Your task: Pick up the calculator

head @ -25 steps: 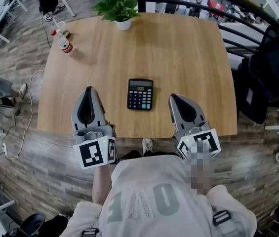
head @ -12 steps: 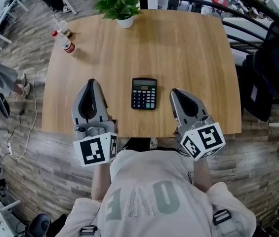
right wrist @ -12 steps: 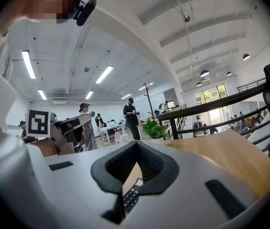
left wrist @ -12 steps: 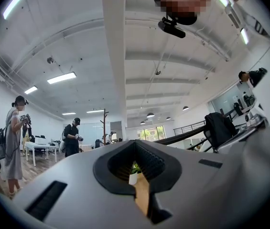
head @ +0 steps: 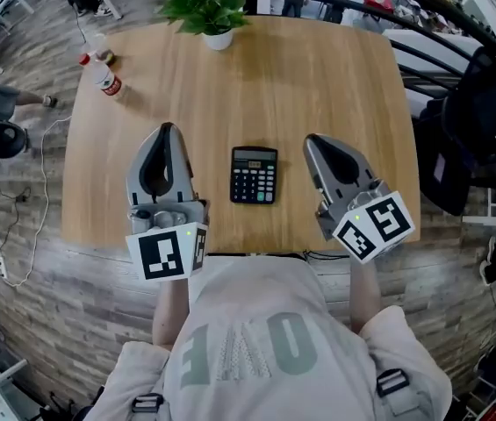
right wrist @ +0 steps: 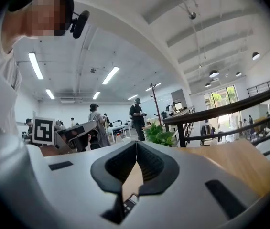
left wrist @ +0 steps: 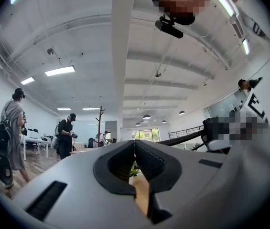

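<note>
A black calculator (head: 255, 175) lies flat on the wooden table (head: 318, 68), near its front edge. My left gripper (head: 167, 129) hovers to its left, jaws shut and empty, pointing away from me. My right gripper (head: 311, 139) hovers to its right, also shut with nothing between its jaws. Neither touches the calculator. In the left gripper view the left gripper (left wrist: 135, 142) shows its tips meeting, with bare table beyond. In the right gripper view the right gripper (right wrist: 136, 142) is closed too, and a corner of the calculator (right wrist: 127, 205) shows through the gap below the jaws.
A potted plant (head: 204, 9) stands at the table's far edge. A small bottle (head: 100, 74) lies at the far left corner. A black railing (head: 423, 24) and a dark bag (head: 485, 103) are to the right. People stand in the room beyond (left wrist: 65, 135).
Both grippers have moved forward over the table and now flank the calculator, which has stayed put. Their jaws remain shut.
</note>
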